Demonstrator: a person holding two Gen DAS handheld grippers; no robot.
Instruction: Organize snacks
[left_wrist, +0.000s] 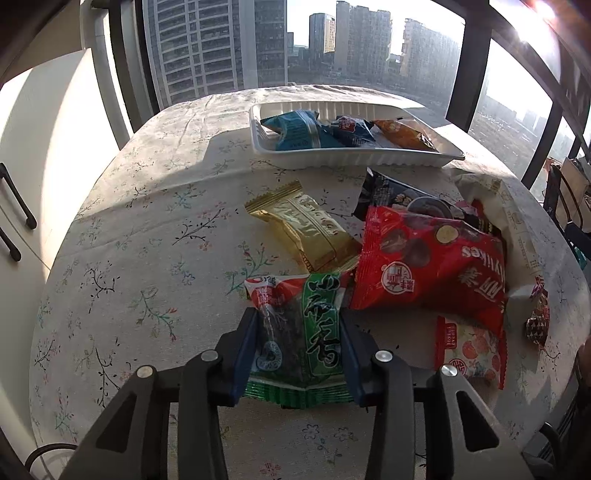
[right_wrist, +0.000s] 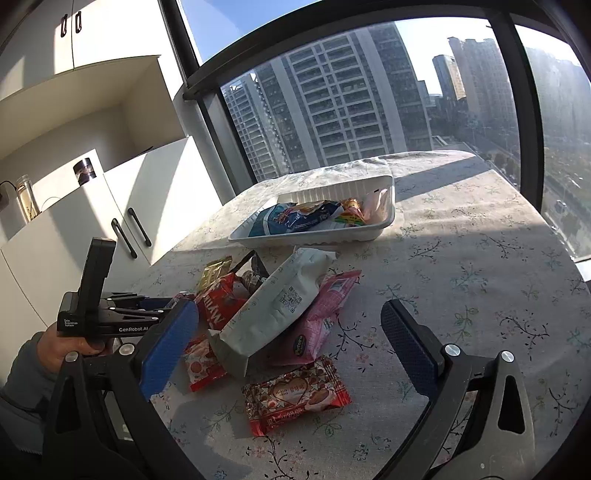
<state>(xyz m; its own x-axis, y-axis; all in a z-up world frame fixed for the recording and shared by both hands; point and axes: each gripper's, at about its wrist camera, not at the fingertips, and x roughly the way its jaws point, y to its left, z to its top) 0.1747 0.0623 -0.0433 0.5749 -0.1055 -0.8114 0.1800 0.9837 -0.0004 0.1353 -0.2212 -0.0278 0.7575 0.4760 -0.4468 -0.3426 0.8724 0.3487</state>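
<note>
My left gripper (left_wrist: 299, 314) is shut on a green and red seaweed packet (left_wrist: 314, 325), its blue pads pressed against the packet's two sides near the table's front. Beside it lie a gold packet (left_wrist: 306, 229), a red chocolate bag (left_wrist: 428, 266) and a black packet (left_wrist: 402, 199). The white tray (left_wrist: 354, 158) behind holds blue and orange packets. My right gripper (right_wrist: 286, 314) stands open above the pile, holding nothing. Below it lie a white bag (right_wrist: 280, 299), a pink packet (right_wrist: 325, 317) and a red heart-print packet (right_wrist: 295, 398). The tray (right_wrist: 314, 236) sits beyond.
A floral cloth (right_wrist: 461, 258) covers the round table. White cabinets (right_wrist: 155, 192) stand on the left and a tall window (right_wrist: 332, 92) rises behind the table. A hand (right_wrist: 55, 350) holds the left gripper's handle. A small red-and-white packet (right_wrist: 201, 362) lies at the pile's near edge.
</note>
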